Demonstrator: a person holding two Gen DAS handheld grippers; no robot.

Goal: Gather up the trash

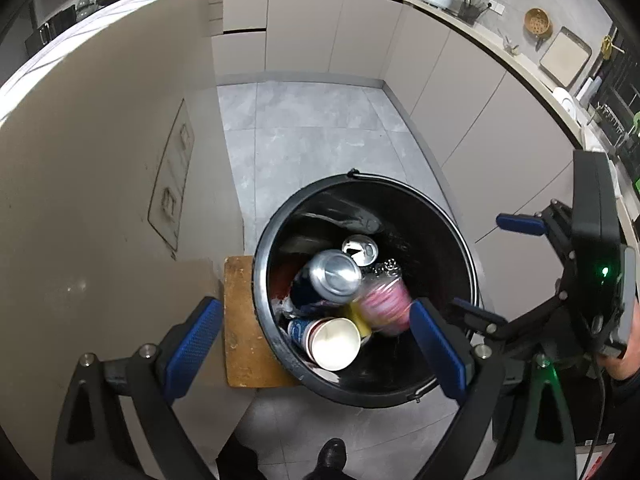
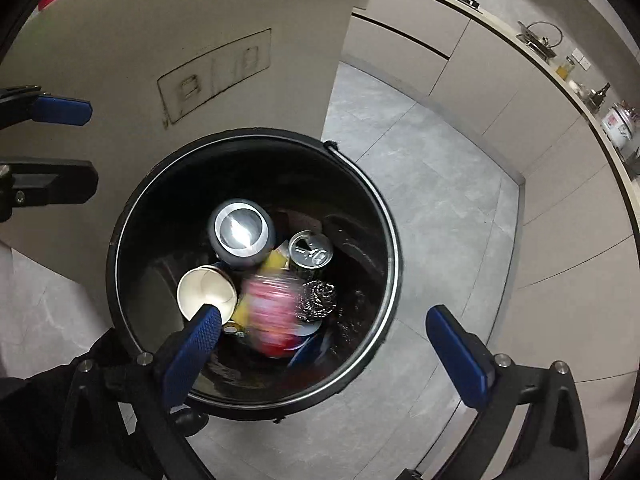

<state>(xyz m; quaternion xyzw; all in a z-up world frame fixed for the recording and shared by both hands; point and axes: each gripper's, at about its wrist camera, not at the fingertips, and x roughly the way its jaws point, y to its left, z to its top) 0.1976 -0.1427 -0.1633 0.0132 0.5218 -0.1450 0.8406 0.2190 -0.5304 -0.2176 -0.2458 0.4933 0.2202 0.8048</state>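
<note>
over the black bin [image 1: 468,280], left wrist view: left hand-held gripper [image 1: 316,344] stands wide, nothing between its blue pads, pointed steeply down at the bin's mouth. bin sits on the grey floor [image 1: 304,128] against a beige cabinet side [image 1: 100,160], with a wooden board [image 1: 240,320] beside it. inside: a silver can [image 1: 334,276] on end, a second opened can [image 1: 360,250], a paper cup [image 1: 334,342] on its side, and a blurred pink item [image 1: 386,304] that looks to be mid-fall. right hand-held gripper [image 1: 480,264] shows at the right edge, also spread.

right wrist view: right hand-held gripper [image 2: 320,340] is wide and empty, centred over the same bin [image 2: 384,216]. blurred pink item [image 2: 272,312] lies below the pads, beside a steel scourer [image 2: 318,300], the cup [image 2: 204,292] and both cans [image 2: 242,236].

judgement: both held over the opening so dropped trash lands inside; the pink piece reads as just let go. kitchen counter [image 2: 540,64] stands well apart.
</note>
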